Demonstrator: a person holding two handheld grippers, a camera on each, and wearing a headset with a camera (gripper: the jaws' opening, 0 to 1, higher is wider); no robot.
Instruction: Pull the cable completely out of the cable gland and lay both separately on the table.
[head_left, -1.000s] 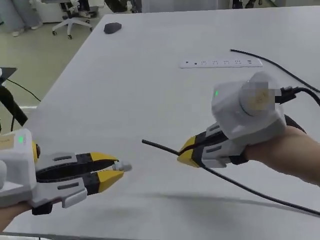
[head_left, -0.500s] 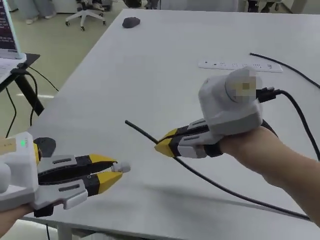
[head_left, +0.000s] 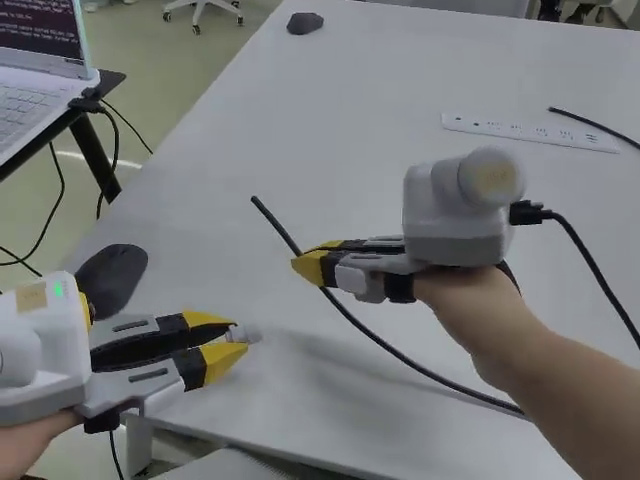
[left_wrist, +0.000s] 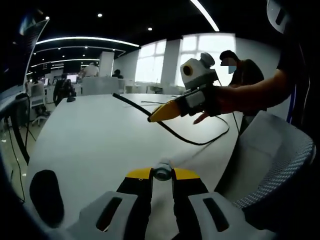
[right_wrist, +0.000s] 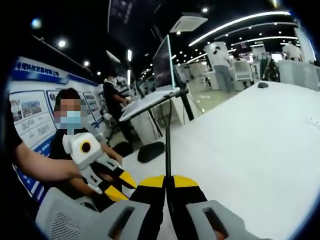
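Left claw (head_left: 238, 340) and right claw (head_left: 298, 266) — white housings, yellow tips.

worktop (head_left: 300, 120): pale grey, plain
power strip (head_left: 530, 132): white, flat, far right
mouse (head_left: 304, 22): dark, far edge
cable (head_left: 420, 365): black, trailing across near side

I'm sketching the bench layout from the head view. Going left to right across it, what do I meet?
Laptop → left gripper, pinching the cable gland → right gripper, clamped on the cable → power strip.
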